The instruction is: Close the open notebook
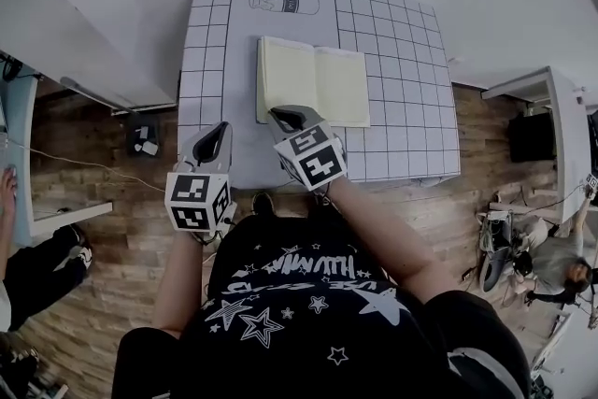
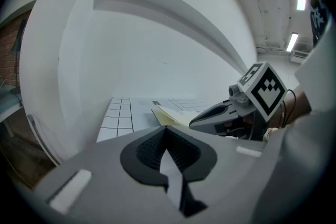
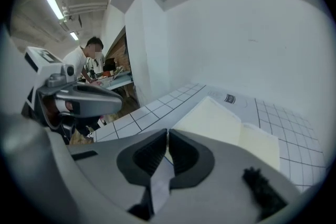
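Observation:
An open notebook (image 1: pixel 313 81) with cream pages lies flat on the white gridded table (image 1: pixel 402 145). My right gripper (image 1: pixel 280 117) is at its near-left corner, jaws closed on the edge of the left page, a thin cream strip showing between the pads (image 3: pixel 168 136). In the left gripper view that corner of the notebook (image 2: pixel 167 114) looks slightly raised by the right gripper (image 2: pixel 191 123). My left gripper (image 1: pixel 222 128) hovers over the table's near-left part, apart from the notebook, shut with nothing in it (image 2: pixel 167 131). It also shows in the right gripper view as the left gripper (image 3: pixel 134 97).
A printed bottle outline (image 1: pixel 284 1) marks the table's far side, near a white wall. White desks stand to the left (image 1: pixel 56 210) and right (image 1: pixel 561 107) over a wooden floor. A person (image 1: pixel 561 266) is at the lower right.

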Action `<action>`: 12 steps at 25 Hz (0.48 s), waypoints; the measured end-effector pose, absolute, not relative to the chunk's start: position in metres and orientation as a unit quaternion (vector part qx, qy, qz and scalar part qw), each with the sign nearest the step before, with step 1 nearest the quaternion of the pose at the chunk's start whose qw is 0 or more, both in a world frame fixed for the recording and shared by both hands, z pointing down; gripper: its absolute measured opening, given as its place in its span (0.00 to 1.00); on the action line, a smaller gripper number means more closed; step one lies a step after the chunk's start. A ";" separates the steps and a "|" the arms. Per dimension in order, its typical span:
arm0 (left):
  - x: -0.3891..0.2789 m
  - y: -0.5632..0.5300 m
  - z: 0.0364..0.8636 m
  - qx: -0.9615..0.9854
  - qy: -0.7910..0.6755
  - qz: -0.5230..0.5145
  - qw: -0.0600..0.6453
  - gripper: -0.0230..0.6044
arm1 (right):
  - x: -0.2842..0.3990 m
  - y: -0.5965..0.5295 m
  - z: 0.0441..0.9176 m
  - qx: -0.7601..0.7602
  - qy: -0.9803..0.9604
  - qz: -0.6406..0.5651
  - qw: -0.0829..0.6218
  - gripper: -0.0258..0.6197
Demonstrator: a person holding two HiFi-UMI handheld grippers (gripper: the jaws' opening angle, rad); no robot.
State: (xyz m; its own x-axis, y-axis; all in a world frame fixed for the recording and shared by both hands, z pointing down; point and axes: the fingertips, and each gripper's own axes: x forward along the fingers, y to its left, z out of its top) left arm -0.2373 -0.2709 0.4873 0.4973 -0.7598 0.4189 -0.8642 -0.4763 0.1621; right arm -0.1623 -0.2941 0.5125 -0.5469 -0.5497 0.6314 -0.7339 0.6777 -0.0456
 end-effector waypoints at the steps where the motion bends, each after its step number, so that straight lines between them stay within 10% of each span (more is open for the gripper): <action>1: -0.233 -0.271 0.485 0.847 -0.480 0.145 0.178 0.05 | -0.157 -0.294 0.505 0.373 -0.868 0.153 0.290 0.08; 12: -0.178 -0.272 0.474 0.848 -0.480 0.153 0.166 0.05 | -0.072 -0.293 0.460 0.404 -0.872 0.175 0.214 0.08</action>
State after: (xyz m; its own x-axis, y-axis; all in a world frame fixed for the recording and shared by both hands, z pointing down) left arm -0.1778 -0.2722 0.4744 0.4928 -0.7626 0.4191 -0.8644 -0.4844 0.1350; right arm -0.0725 -0.2933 0.4603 -0.5821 -0.6301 0.5139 -0.7796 0.6121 -0.1325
